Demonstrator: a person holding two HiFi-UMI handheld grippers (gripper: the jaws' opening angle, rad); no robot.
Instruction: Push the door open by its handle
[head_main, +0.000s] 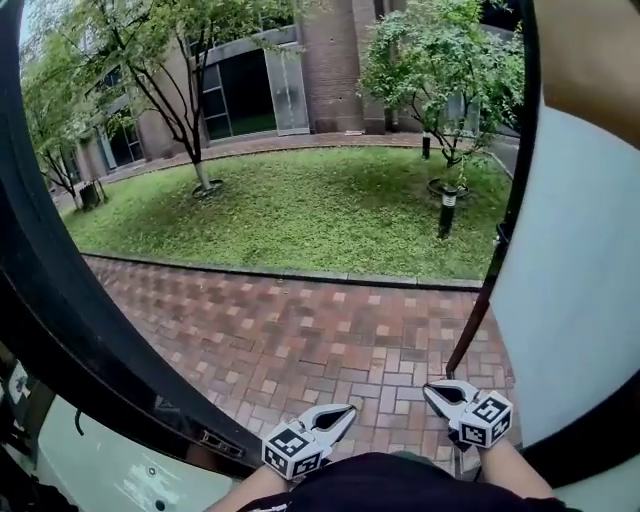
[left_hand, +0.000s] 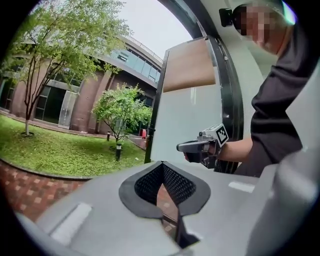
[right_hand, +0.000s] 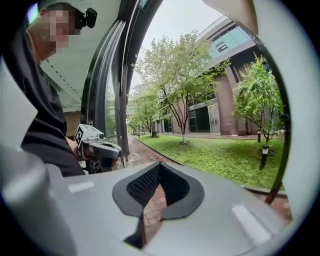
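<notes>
The door (head_main: 585, 300), a pale frosted panel with a dark edge (head_main: 505, 225), stands swung outward at the right of the head view. It shows again in the left gripper view as the door (left_hand: 187, 112) with a tan upper part. I cannot make out a handle in any view. My left gripper (head_main: 347, 409) and right gripper (head_main: 430, 389) hang low in front of my body, over the threshold, apart from the door. Both are shut with nothing between the jaws. Each gripper view shows the other one: right gripper (left_hand: 181, 147), left gripper (right_hand: 118, 148).
A black door frame (head_main: 70, 320) curves down the left side. Outside lie red brick paving (head_main: 320, 340), a lawn (head_main: 300, 205) with trees, a short lamp post (head_main: 447, 210) and a brick building (head_main: 330, 60).
</notes>
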